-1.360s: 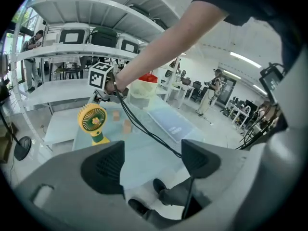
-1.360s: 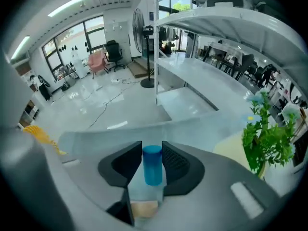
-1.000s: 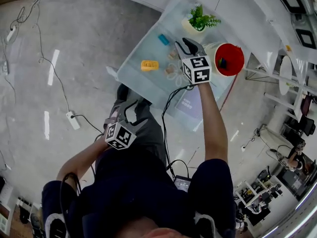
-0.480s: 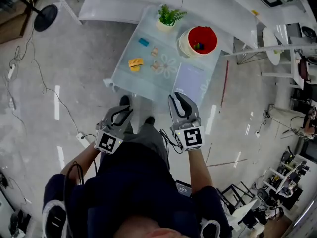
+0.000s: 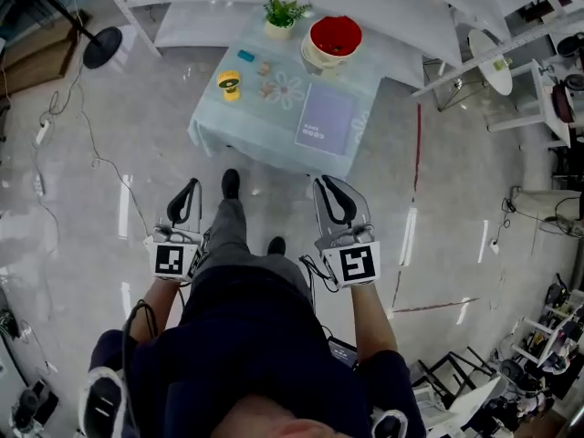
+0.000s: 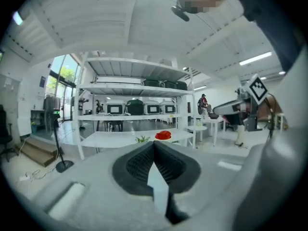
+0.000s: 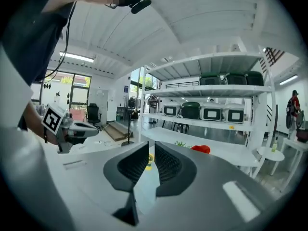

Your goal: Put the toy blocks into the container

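Note:
The red container (image 5: pixel 335 36) stands at the far right of a small table (image 5: pixel 219 126) with a pale blue cloth, far ahead of me. A yellow block (image 5: pixel 228 83), a blue block (image 5: pixel 246 56) and two small tan blocks (image 5: pixel 267 67) lie on the table's left half. Both grippers are held low over the floor, well short of the table. My left gripper (image 5: pixel 189 186) is shut and empty; its pads meet in the left gripper view (image 6: pixel 154 143). My right gripper (image 5: pixel 327 182) is closing, a narrow gap still showing with nothing in it (image 7: pixel 150 148).
A potted plant (image 5: pixel 283 12) stands at the table's back edge beside the container, and a purple mat (image 5: pixel 325 119) lies on its near right. White shelving (image 6: pixel 134 100) runs behind the table. A fan stand (image 5: pixel 102 46) and cables (image 5: pixel 91 162) are on the floor at left.
The person has stepped back from the table. My right gripper has left the blocks and come down beside the body, the left has stayed low, and both jaws have narrowed.

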`<state>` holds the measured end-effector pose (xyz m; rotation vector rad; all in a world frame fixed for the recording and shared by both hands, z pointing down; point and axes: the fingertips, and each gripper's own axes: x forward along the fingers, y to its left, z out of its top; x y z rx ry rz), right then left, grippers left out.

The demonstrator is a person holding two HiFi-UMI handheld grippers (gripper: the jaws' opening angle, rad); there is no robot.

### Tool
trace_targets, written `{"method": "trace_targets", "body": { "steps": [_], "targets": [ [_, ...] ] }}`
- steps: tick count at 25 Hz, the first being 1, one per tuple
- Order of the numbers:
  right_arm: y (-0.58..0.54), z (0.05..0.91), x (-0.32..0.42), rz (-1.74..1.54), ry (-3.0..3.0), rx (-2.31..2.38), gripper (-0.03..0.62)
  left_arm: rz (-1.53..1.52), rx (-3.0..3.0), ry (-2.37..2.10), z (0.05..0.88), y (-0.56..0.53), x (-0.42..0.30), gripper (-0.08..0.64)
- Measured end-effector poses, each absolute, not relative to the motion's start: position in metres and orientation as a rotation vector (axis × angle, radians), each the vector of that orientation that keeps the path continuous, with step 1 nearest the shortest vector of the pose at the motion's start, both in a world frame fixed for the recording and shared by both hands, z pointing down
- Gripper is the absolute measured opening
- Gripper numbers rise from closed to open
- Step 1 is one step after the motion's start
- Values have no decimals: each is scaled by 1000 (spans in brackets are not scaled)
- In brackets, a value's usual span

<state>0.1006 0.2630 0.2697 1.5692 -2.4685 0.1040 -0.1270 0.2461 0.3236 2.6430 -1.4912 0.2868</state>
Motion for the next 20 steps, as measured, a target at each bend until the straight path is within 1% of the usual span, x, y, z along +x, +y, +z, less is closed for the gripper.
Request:
{"method": "trace_targets", "body": {
  "steps": [4,10,16,20],
  "targets": [
    [326,256,132,107,-2443,1551,34,280,2547,-1619,295,306,-125,2],
    [406,241,136,161,-2436,1544,28,342,2577,-1676,263,368,-135,2],
    [438,232,126,98,-2403,1528,32,326,2638,-1616,258,401,-125,0],
    [462,222,144,32,-2438,1561,31,253,2630,-1669,250,433,-108,0]
  ]
}}
